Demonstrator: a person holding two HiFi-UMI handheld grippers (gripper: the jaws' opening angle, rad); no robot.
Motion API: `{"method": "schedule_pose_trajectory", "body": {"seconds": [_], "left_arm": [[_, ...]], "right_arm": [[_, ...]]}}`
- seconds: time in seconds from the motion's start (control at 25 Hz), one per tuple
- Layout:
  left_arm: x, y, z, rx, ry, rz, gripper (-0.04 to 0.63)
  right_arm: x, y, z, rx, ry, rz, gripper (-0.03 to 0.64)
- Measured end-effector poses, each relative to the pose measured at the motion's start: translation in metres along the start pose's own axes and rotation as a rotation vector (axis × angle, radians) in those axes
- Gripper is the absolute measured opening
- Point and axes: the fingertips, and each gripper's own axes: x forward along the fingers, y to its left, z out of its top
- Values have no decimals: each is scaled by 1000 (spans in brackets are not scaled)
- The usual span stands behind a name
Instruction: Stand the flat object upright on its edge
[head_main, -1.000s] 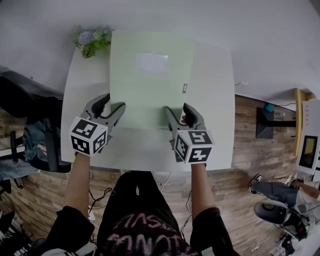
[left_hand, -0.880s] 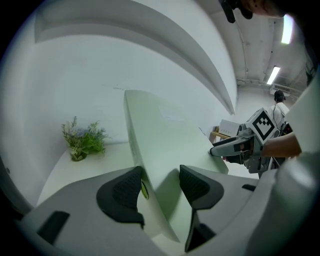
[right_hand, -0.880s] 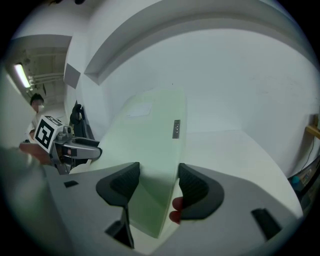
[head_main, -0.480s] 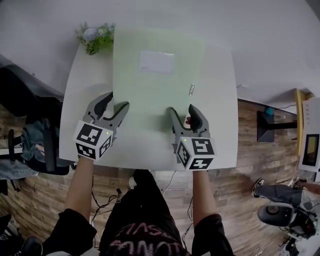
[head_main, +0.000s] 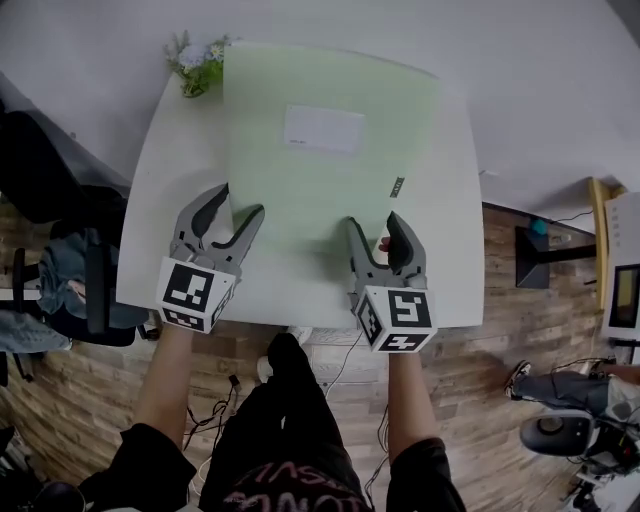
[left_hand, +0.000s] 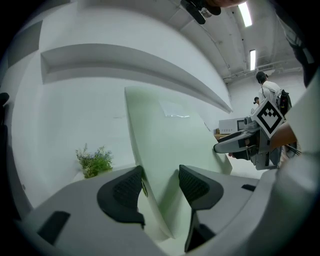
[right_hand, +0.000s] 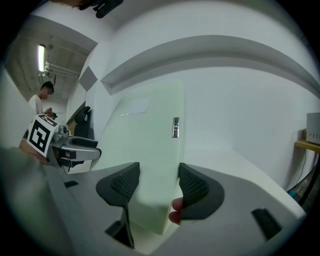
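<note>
Left tongs (head_main: 240, 202) and right tongs (head_main: 373, 222) clamp the green board (head_main: 320, 185), which hides much tabletop (head_main: 160, 200).

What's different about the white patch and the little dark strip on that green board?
The white patch is much bigger than the dark strip. The patch is a wide pale rectangle; the strip is narrow and grey. The patch sits mid-width on the far half of the green board; the strip lies nearer, close to its right edge. Both lie flat on the same face.
</note>
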Motion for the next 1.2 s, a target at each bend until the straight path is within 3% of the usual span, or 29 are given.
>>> {"method": "schedule_pose_trajectory", "body": {"seconds": [0.6, 1.2], "left_arm": [[-45, -21, -14, 70, -12, 10, 244], [-55, -26, -21, 73, -5, -7, 235]], "right_arm": [[-41, 25, -16, -51, 5, -18, 250], [-53, 29, -26, -55, 16, -28, 250]]}}
